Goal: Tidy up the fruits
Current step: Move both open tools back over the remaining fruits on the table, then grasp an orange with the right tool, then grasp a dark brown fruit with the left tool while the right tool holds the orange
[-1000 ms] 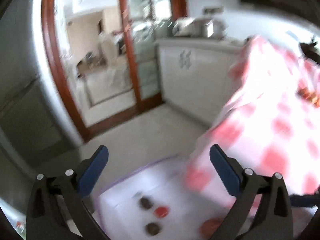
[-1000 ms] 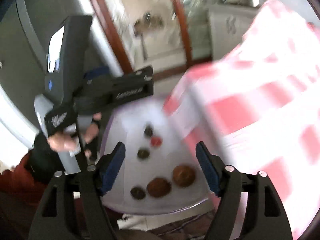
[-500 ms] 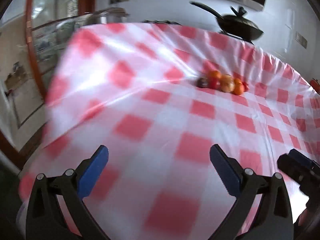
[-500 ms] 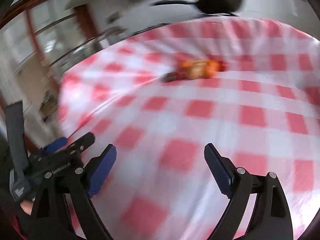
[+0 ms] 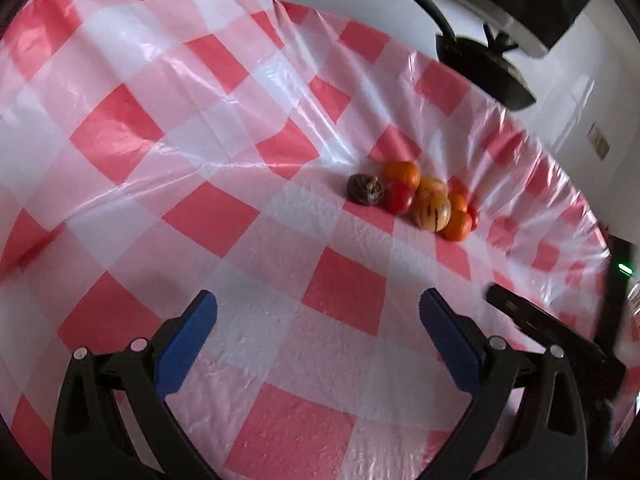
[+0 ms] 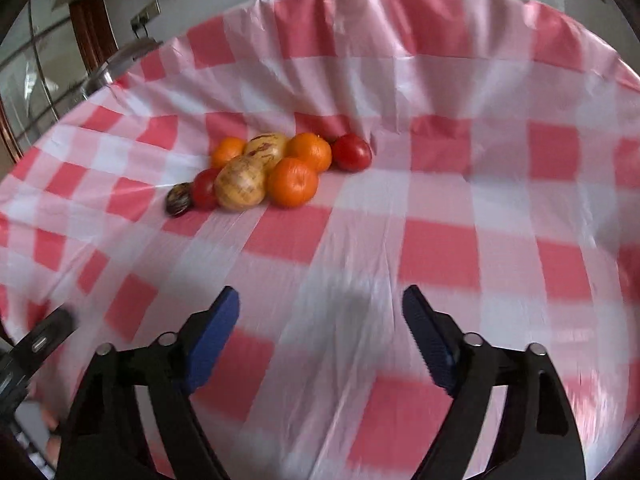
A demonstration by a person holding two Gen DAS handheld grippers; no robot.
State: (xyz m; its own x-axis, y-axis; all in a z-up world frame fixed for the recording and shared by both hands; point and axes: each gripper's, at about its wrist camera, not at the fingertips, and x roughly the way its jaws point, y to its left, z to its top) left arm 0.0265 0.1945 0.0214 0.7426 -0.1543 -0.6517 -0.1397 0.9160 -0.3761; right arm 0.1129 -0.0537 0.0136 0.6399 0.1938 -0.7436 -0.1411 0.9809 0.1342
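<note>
Right wrist shows my right gripper [image 6: 320,320] spread wide, empty, short of the fruit pile [image 6: 272,168]. My left gripper [image 5: 318,316] gapes too. Round, smooth, likely to roll; I'd pinch the nearest orange [image 6: 293,182] across its middle.

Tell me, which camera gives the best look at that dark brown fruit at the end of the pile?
The left wrist view: the dark brown fruit sits sharp and almost fully exposed. In the right wrist view it is smaller, blurred and partly behind a red fruit.
</note>
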